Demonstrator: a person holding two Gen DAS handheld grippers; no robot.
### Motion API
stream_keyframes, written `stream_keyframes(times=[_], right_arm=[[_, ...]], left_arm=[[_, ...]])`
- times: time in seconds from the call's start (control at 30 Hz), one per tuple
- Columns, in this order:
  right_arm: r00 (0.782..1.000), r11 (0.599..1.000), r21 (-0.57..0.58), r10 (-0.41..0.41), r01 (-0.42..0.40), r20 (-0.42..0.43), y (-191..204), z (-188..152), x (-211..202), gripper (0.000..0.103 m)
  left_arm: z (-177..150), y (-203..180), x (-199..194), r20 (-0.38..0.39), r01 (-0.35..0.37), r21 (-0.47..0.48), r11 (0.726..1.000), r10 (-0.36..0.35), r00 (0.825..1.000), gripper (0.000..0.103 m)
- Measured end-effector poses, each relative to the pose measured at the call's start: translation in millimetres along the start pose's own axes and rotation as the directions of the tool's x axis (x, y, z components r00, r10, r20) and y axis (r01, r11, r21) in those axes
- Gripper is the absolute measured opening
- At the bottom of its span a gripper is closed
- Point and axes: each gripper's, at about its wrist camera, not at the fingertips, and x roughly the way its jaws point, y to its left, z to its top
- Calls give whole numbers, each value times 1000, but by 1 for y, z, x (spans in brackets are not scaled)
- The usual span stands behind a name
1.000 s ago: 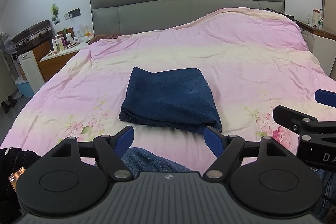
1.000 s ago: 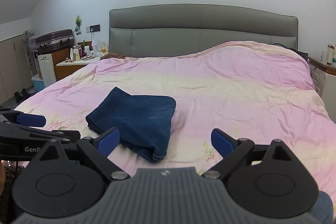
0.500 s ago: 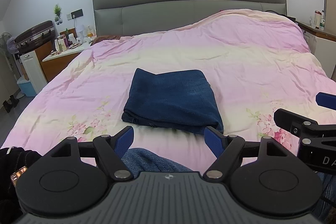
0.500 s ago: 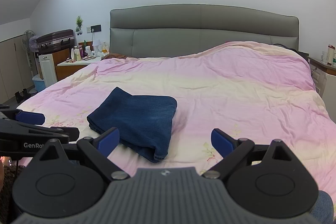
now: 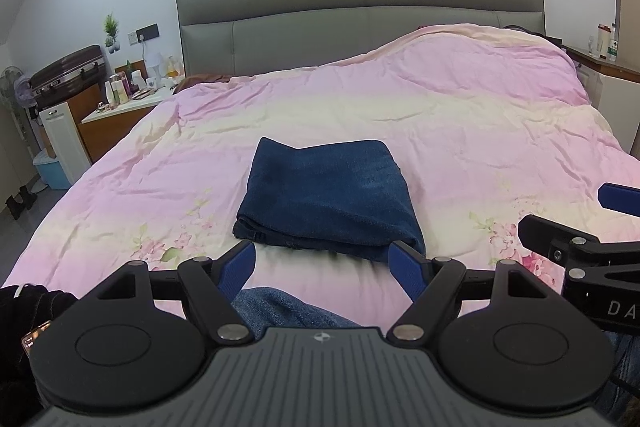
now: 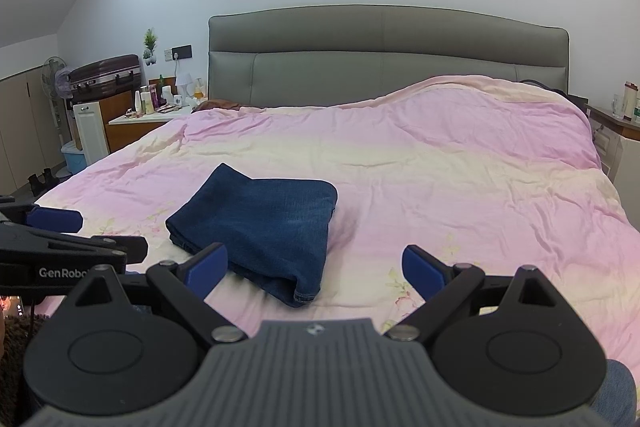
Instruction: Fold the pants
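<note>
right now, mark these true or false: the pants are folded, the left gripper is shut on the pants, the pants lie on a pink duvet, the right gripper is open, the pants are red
1. The pants are folded into a compact stack. True.
2. The left gripper is shut on the pants. False: it is open and holds nothing, short of the stack.
3. The pants lie on a pink duvet. True.
4. The right gripper is open. True.
5. The pants are red. False: they are dark blue denim.
</note>
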Motion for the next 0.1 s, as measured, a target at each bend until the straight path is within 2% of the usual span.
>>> stream_keyframes(times=[0.1], right_arm=[[1000,1000,0,0,0,0,0,0,0,90]], left_arm=[[0,-1,-2,12,2,3,1000,-2,1000,88]])
